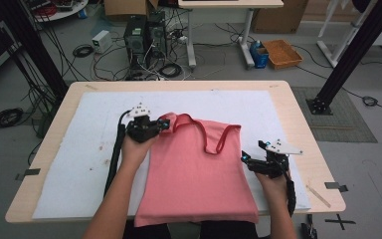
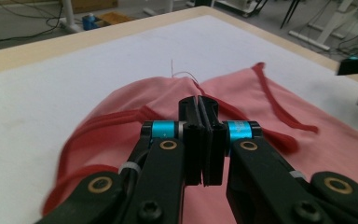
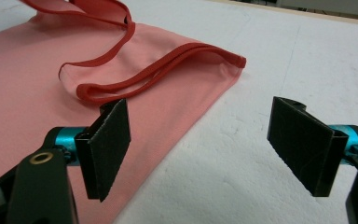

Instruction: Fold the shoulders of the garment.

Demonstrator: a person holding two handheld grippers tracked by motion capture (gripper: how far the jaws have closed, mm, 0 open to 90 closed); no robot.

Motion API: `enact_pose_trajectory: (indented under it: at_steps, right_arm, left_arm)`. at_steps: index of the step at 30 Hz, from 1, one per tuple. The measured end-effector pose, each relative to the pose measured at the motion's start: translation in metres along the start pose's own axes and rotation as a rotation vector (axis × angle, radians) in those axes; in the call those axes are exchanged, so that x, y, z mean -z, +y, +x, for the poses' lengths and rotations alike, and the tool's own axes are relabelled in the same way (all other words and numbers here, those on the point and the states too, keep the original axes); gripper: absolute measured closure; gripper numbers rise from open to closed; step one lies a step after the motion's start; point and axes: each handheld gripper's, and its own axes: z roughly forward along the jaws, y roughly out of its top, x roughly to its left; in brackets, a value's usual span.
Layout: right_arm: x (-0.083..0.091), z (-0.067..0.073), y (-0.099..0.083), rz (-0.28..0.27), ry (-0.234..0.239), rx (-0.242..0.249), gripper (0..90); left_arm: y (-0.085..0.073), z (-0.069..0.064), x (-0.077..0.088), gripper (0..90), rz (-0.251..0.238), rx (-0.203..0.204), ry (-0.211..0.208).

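- Step in hand, as I read it: folding the pink tank top (image 1: 196, 169). It lies flat on the white mat (image 1: 79, 149), mid-table, hem hanging over the near edge, straps pointing far.
- Left gripper (image 1: 165, 124): jaws fully closed at the far-left shoulder strap (image 2: 107, 119). The cloth bunches up at the tips, so it looks pinched, though I can't see fabric between the pads.
- Right gripper (image 3: 209, 149): jaws wide open, holding nothing, sitting over the top's right edge near the armhole.
- Next move, my guess: right closes on that side seam, then both carry their sides inward for a fold. Needs even tension, or the cloth skews.
- Materials: thin, limp knit with darker red binding (image 3: 135, 79) on the neck and armholes. Mat is soft and felt-like, on a pale wooden table (image 1: 298, 129).
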Motion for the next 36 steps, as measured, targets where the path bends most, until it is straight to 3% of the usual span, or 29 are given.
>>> enact_pose_trajectory:
  at_steps: [3, 5, 8, 11, 14, 18, 23, 28, 32, 36]
  right_arm:
    - [0.000, 0.000, 0.000, 0.001, 0.000, -0.003, 21.3]
    - [0.000, 0.000, 0.000, 0.000, 0.001, 0.001, 21.4]
    - [0.000, 0.000, 0.000, -0.005, 0.002, 0.004, 21.4]
    - [0.000, 0.000, 0.000, -0.004, -0.001, -0.002, 21.3]
    - [0.001, 0.000, 0.000, -0.007, -0.002, -0.001, 21.4]
    - [0.001, 0.000, 0.000, -0.007, -0.003, 0.000, 21.4]
    - [0.001, 0.001, 0.000, -0.009, -0.004, 0.005, 21.4]
    - [0.000, 0.001, 0.000, -0.001, -0.005, 0.006, 21.4]
    - [0.000, 0.001, 0.000, 0.000, -0.004, 0.011, 21.4]
    - [0.000, 0.001, 0.000, 0.000, -0.002, 0.011, 21.4]
  left_arm:
    - [-0.014, -0.017, 0.014, 84.5, -0.014, -0.021, -0.022]
    - [-0.018, -0.022, 0.024, 70.4, -0.012, -0.034, -0.009]
    - [-0.013, -0.022, 0.032, 54.6, -0.015, -0.026, 0.018]
    - [-0.004, -0.022, 0.023, 52.8, 0.014, -0.038, 0.019]
    - [0.001, -0.019, 0.004, 52.8, 0.066, -0.045, 0.009]
    - [-0.001, -0.009, -0.021, 53.3, 0.129, -0.020, -0.001]
    - [-0.013, -0.001, -0.030, 60.3, 0.216, 0.000, -0.024]
    - [-0.017, -0.004, -0.029, 79.6, 0.210, -0.021, -0.061]
    - [-0.016, -0.005, -0.024, 82.5, 0.172, -0.018, -0.087]
    - [-0.013, -0.010, -0.010, 82.5, 0.101, -0.016, -0.114]
